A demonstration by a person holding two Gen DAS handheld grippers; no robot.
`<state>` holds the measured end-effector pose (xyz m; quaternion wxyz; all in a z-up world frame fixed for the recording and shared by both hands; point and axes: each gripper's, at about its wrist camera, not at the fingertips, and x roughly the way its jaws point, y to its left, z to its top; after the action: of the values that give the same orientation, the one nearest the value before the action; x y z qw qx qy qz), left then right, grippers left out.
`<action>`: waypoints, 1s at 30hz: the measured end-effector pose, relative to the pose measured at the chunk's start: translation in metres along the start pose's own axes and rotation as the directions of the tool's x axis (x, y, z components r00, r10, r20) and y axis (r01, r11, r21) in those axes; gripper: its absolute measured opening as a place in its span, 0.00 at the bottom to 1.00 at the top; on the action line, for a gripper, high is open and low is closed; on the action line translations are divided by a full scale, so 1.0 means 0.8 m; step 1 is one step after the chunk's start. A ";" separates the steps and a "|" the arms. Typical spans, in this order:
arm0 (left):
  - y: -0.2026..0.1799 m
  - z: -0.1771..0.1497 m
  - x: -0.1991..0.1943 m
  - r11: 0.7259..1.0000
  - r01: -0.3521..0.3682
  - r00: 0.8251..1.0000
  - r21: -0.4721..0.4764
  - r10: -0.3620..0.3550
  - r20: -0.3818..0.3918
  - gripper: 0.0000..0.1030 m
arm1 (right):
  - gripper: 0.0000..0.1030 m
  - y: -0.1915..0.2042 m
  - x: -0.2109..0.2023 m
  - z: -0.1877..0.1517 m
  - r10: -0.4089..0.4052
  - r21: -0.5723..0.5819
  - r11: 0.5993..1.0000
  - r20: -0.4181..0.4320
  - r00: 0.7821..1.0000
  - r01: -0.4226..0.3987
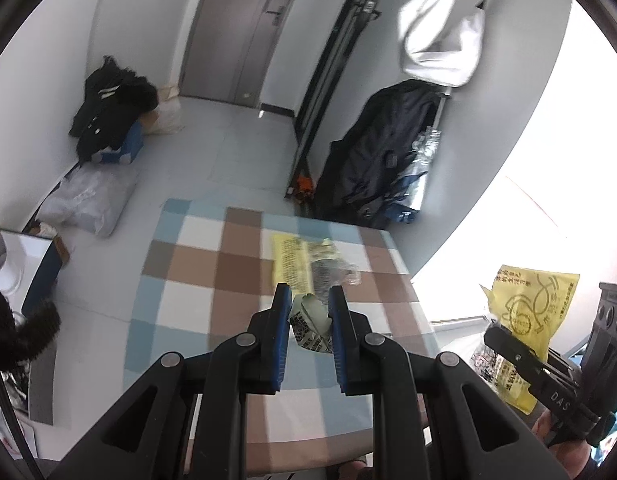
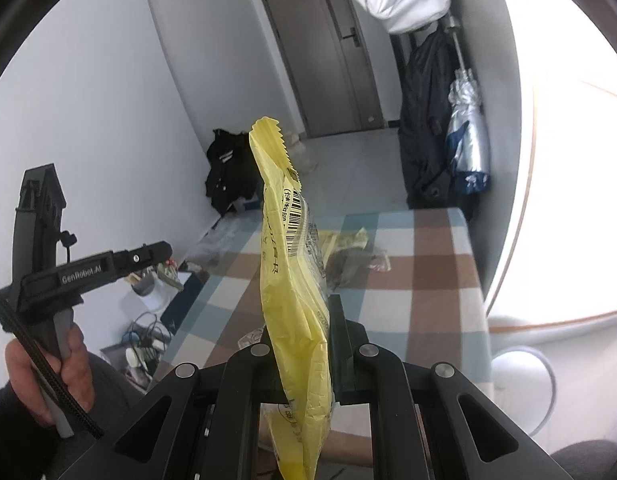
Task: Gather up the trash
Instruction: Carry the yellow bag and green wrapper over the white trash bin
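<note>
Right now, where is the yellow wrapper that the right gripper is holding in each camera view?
Left wrist view: the held yellow wrapper shows at the far right edge, clamped in the right gripper, off the table's side.
Right wrist view: the same wrapper fills the centre, standing upright between the jaws.
Shared landmark: the checkered tablecloth, with another yellow wrapper lying on it.

The tablecloth (image 1: 236, 268) is checked in brown, white and pale blue. Both wrappers (image 2: 296, 304) (image 1: 296, 264) are yellow with black print. The pads (image 1: 282, 320) are blue.
</note>
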<state>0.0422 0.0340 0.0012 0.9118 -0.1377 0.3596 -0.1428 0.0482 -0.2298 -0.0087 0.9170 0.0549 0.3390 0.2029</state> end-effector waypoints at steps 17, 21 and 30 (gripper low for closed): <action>-0.152 0.033 0.041 0.983 0.136 0.991 0.126 -0.136 -0.010 0.14 | 0.11 -0.095 -0.085 0.048 -0.070 0.018 0.998 0.119 0.990 0.068; -0.189 0.036 0.065 0.971 0.180 0.984 0.157 -0.176 -0.036 0.14 | 0.11 -0.129 -0.100 0.053 -0.111 0.045 0.993 0.135 0.985 0.106; -0.267 0.026 0.141 0.947 0.240 0.966 0.213 -0.213 -0.145 0.14 | 0.11 -0.230 -0.112 0.037 -0.231 0.170 0.962 0.091 0.969 0.213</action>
<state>0.1012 -0.2000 0.0219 0.8758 -0.0636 0.3766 -0.2952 0.0668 -0.4330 0.0237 0.9440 0.1002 0.3071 0.0677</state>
